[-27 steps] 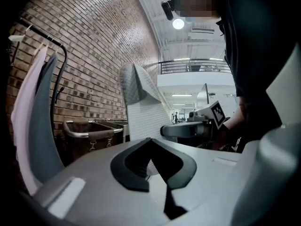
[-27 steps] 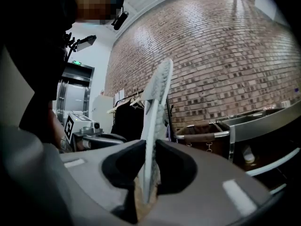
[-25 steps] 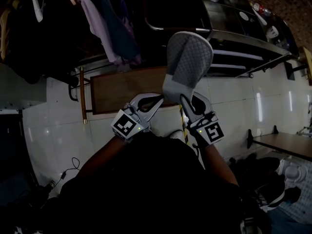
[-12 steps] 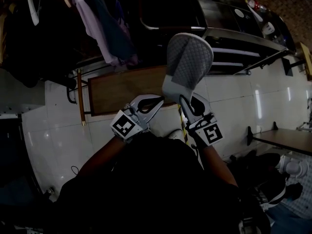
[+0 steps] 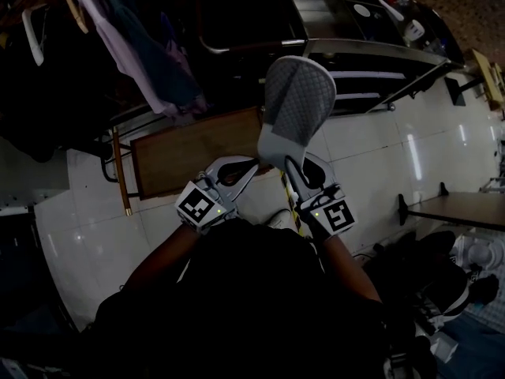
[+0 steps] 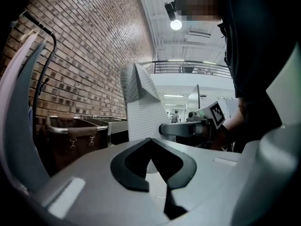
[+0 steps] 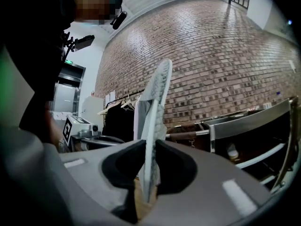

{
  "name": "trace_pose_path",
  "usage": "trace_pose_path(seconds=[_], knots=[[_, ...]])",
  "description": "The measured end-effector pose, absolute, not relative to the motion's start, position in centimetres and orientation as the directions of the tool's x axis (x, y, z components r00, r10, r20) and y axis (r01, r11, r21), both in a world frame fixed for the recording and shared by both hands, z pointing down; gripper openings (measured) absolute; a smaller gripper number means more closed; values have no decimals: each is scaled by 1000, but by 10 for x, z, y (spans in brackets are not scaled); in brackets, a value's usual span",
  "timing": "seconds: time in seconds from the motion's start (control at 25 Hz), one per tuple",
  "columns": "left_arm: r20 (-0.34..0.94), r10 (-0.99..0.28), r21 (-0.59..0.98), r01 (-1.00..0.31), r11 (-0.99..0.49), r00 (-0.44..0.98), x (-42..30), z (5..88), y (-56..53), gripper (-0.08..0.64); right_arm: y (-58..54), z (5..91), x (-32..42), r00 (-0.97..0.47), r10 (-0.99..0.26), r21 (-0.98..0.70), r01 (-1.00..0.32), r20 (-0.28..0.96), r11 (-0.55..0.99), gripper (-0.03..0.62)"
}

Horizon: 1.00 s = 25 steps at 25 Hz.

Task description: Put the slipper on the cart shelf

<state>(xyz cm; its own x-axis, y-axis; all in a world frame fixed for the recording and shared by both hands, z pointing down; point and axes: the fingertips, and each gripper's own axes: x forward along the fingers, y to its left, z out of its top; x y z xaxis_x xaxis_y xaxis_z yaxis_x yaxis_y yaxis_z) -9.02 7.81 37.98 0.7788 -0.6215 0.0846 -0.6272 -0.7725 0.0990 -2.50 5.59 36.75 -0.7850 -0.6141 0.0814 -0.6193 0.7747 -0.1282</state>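
Head view is showing the right gripper (image 5: 289, 164) clamping the heel end of the grey slipper (image 5: 296, 101), jaws nearly together with only the thin slipper edge between them. The slipper is standing upright in the air, quilted sole facing the camera, toe pointing up toward the cart (image 5: 252, 22). It is hanging over the white tiled floor (image 5: 379, 156), not resting on the cart's metal shelves (image 5: 371, 54). The left gripper (image 5: 251, 166) is sitting just beside the slipper's heel on the left, apart from it, jaws closed and holding nothing. Right gripper view is backing up the grip: both dark pads (image 7: 124, 167) are pressing on the slipper (image 7: 154, 121), which is rising edge-on between them, with the shelves (image 7: 254, 119) off to the right and a brick wall (image 7: 225, 51) behind. Left gripper view is showing that gripper's own pads (image 6: 128, 168) meeting at the tip with nothing between them. The slipper (image 6: 141, 107) and the right gripper (image 6: 186, 127) are showing beyond them, and a brown bin (image 6: 75, 135) is sitting to the left. In the head view a wooden board (image 5: 193, 148) is showing just left of the slipper, and clothes (image 5: 142, 38) are hanging on hangers at upper left.
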Motion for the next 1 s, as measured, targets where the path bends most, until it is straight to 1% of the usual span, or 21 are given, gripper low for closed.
trace_pose_path(seconds=[0.32, 0.72, 0.88, 1.0], knots=[[75, -563, 64, -567, -821, 823, -1, 377, 72, 3, 63, 387, 67, -729, -674, -161, -684, 118, 712, 66], [92, -480, 55, -486, -872, 872, 121, 378, 65, 3, 56, 411, 191, -653, -747, -195, -755, 127, 626, 66], [103, -437, 44, -443, -896, 894, 151, 379, 59, 3, 50, 422, 226, -608, -781, -228, -788, 146, 571, 66], [108, -406, 43, -413, -910, 907, 160, 382, 50, 3, 42, 434, 238, -580, -797, -256, -807, 171, 532, 66]])
